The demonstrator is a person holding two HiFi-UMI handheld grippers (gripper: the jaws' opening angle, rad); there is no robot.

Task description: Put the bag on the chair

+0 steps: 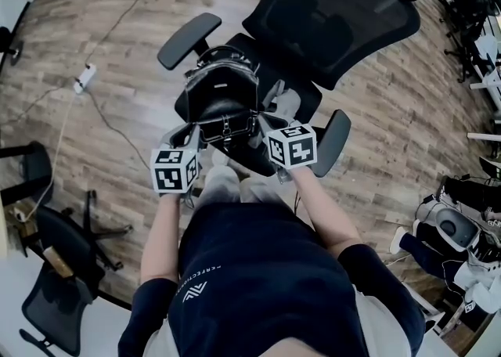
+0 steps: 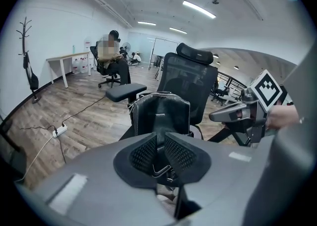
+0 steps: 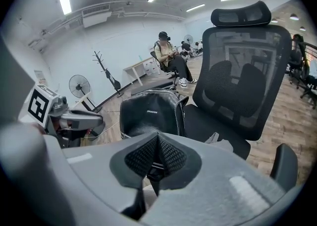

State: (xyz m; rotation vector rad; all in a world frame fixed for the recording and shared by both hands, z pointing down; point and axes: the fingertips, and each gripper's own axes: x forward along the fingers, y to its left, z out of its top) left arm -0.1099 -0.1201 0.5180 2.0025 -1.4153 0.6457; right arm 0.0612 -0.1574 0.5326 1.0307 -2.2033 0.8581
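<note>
A black leather bag (image 1: 223, 101) stands upright over the front of the black mesh office chair's seat (image 1: 270, 73), between the armrests; I cannot tell whether it rests on the seat. My left gripper (image 1: 192, 138) is at the bag's near left corner, shut on a bag strap with a metal ring (image 2: 159, 170). On the near right side, my right gripper (image 1: 262, 122) is shut on another strap (image 3: 148, 168). Both gripper views show the bag (image 2: 159, 113) (image 3: 148, 113) right ahead of the jaws, with the chair's backrest (image 2: 190, 81) (image 3: 242, 76) behind it.
The chair's armrests (image 1: 188, 38) (image 1: 333, 140) flank the bag. A power strip with cable (image 1: 84, 77) lies on the wooden floor at left. Another black chair (image 1: 55, 269) stands at lower left. A seated person (image 2: 111, 59) and a coat rack (image 2: 27, 61) are far off.
</note>
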